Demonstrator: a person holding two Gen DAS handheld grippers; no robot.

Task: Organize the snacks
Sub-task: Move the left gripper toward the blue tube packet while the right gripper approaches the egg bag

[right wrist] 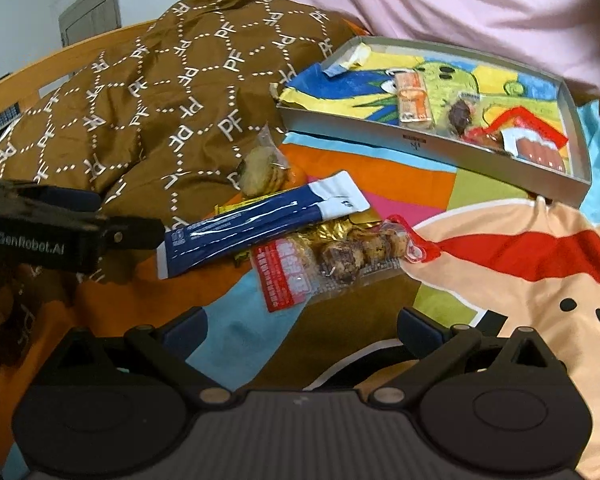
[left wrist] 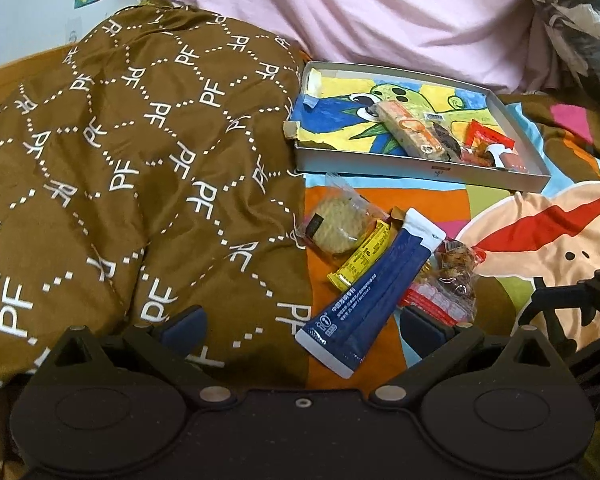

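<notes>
Both grippers hang low over a bed with their fingers spread wide and nothing between them: the left gripper [left wrist: 300,330] near the brown quilt [left wrist: 132,152], the right gripper [right wrist: 302,330] over the cartoon bedsheet [right wrist: 520,248]. A loose heap of snacks lies on the sheet just ahead of both: a long blue packet [left wrist: 374,284] resting across a yellow bar [left wrist: 362,256], a clear-wrapped round biscuit [left wrist: 338,226] beside the quilt's edge, and a red-and-clear bag of small cookies [right wrist: 324,268]. Beyond the heap sits a shallow grey box [left wrist: 420,170] lined with a bright drawing, holding an orange-and-white bar [left wrist: 414,132], a dark wrapped sweet [right wrist: 460,114] and a red packet [left wrist: 490,146]. The right wrist view shows the cookie bag's full length and gold foil [right wrist: 340,228] under the blue packet; it also catches the left gripper from the side at its left edge. The left wrist view shows the yellow bar plainly, which the right view mostly hides.
</notes>
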